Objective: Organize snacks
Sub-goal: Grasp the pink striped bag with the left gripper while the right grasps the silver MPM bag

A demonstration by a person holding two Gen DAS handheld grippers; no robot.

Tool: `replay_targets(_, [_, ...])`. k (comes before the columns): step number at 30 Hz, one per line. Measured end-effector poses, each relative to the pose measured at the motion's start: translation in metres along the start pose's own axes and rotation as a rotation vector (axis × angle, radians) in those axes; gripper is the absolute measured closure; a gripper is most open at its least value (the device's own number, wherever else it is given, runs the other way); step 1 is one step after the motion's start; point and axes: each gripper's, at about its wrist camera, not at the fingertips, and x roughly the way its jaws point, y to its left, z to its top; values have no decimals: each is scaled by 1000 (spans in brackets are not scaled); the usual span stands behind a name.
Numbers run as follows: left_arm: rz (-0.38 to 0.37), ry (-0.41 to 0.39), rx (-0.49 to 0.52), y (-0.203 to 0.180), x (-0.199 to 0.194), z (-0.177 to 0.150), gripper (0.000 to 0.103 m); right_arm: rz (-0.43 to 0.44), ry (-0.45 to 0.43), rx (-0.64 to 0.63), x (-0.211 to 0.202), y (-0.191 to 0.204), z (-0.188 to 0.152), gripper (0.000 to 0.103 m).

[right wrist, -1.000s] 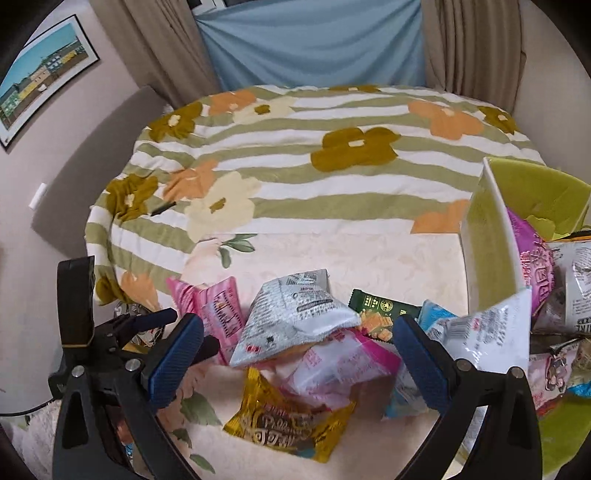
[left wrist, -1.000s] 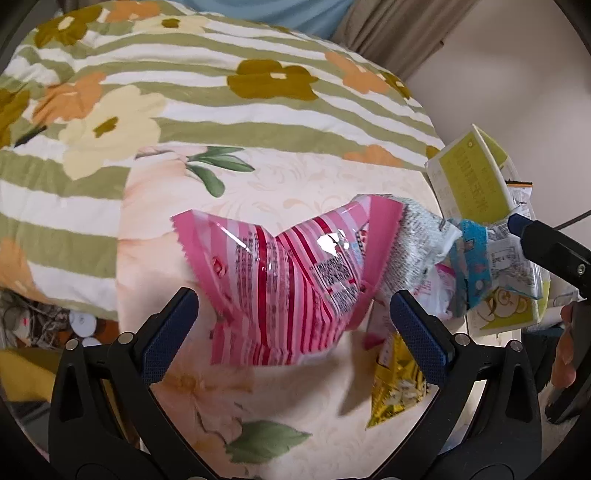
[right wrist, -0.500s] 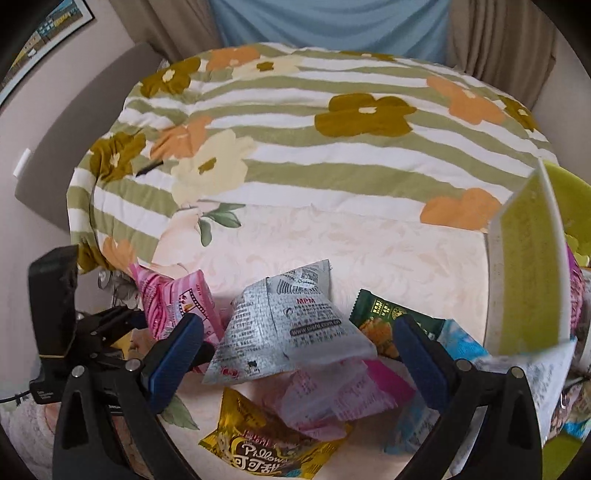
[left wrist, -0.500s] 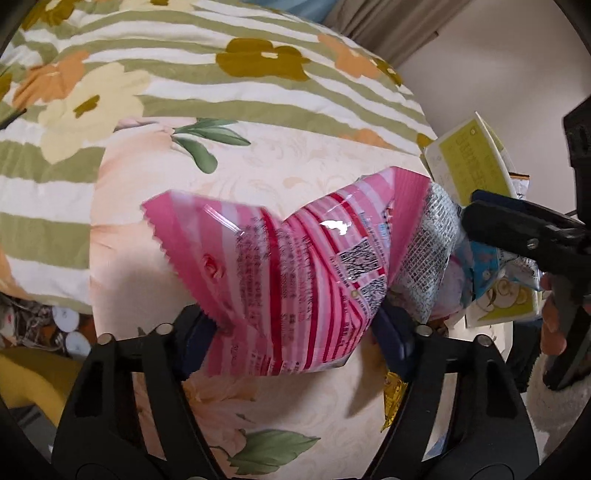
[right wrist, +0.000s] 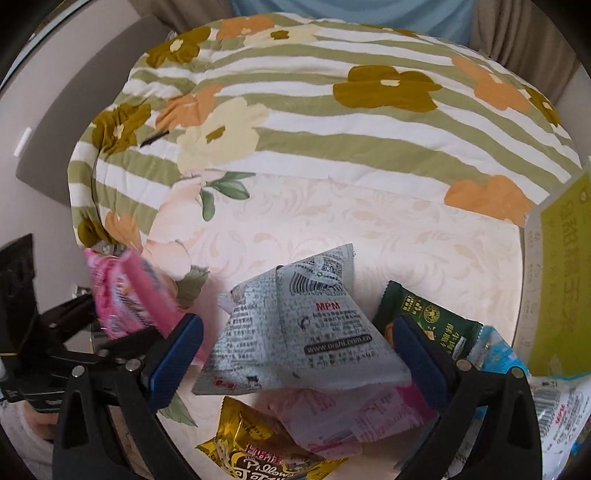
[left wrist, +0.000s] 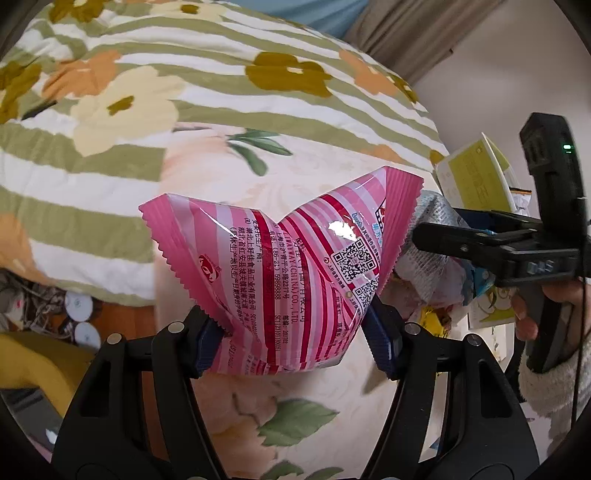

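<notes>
Left claw closing on the pink striped snack bag — both blue pads press its lower sides, and the bag is pinched into a V with its sawtooth edges flaring up and out. The bag sits right between the jaws, clear of the cloth below it.

Right claw stands wide, jaws apart, holding nothing. The grey triangular packet lies between its pads, on top of the pile; I can't tell whether the right pad touches it. Under that packet: a pale pink wrapper and a gold packet nearest the camera. A dark green packet pokes out behind the right pad, with a light blue packet beside it. In the right wrist view the pink bag shows at the left, blurred, in the left claw.

A hand with a fuzzy white sleeve grips the right claw's handle.

Surface — a cream cloth with peach flowers and green leaves, snacks heaped at its near right. At the right edge stands a yellow-green box with more packets by it. Beyond lies a bed with a green-striped floral quilt, then beige curtains and a pale wall.
</notes>
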Motion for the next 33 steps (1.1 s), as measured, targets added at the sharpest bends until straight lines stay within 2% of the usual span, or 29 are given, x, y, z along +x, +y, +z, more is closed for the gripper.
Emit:
replay_targets(6, [12, -4, -9, 7, -12, -10, 40, -15, 52, -13, 17, 1, 2, 2])
replay_targets(17, [38, -39, -66, 12, -29, -19, 40, -33, 42, -112, 20, 21, -5, 21])
replay_targets(22, [55, -66, -91, 11, -47, -18, 40, -6, -10, -85, 6, 22, -6, 24])
replay_targets(26, [70, -89, -72, -1, -65, -10, 40, 22, -88, -46, -22, 23, -6, 25])
replay_targets(33, [97, -163, 6, -60, -102, 18, 40, 65, -282, 37, -102, 2, -11, 25])
